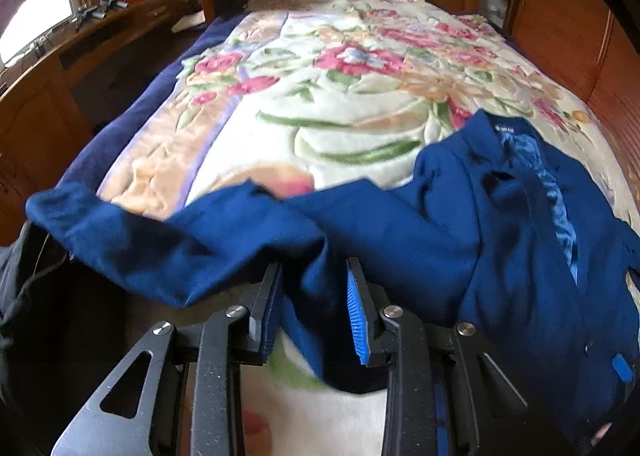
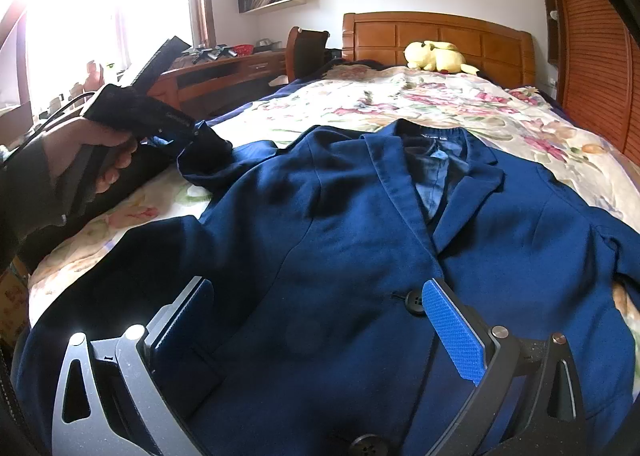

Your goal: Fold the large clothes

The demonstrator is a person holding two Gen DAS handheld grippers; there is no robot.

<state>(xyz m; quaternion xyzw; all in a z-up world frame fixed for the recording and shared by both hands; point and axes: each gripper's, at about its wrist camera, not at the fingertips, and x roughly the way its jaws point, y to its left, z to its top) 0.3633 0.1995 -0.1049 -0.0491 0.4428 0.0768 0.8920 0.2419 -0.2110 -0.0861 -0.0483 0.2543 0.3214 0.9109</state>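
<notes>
A dark blue jacket (image 2: 340,224) lies face up on the bed, collar toward the headboard, lapels and a black button (image 2: 414,302) showing. Its sleeve (image 1: 200,240) stretches out to the left across the flowered blanket (image 1: 320,96). My left gripper (image 1: 314,266) is closed on that sleeve: the cloth fills the gap between the pads. In the right wrist view a hand holds this gripper (image 2: 188,136) at the bunched sleeve (image 2: 208,152). My right gripper (image 2: 316,288) hovers open over the jacket's front, with flat cloth and nothing gripped between its fingers.
A yellow plush toy (image 2: 436,56) sits by the wooden headboard (image 2: 436,36). A wooden desk (image 2: 224,72) and a chair (image 2: 308,48) stand left of the bed, under a bright window. Slatted wooden panels (image 2: 592,56) run along the right side.
</notes>
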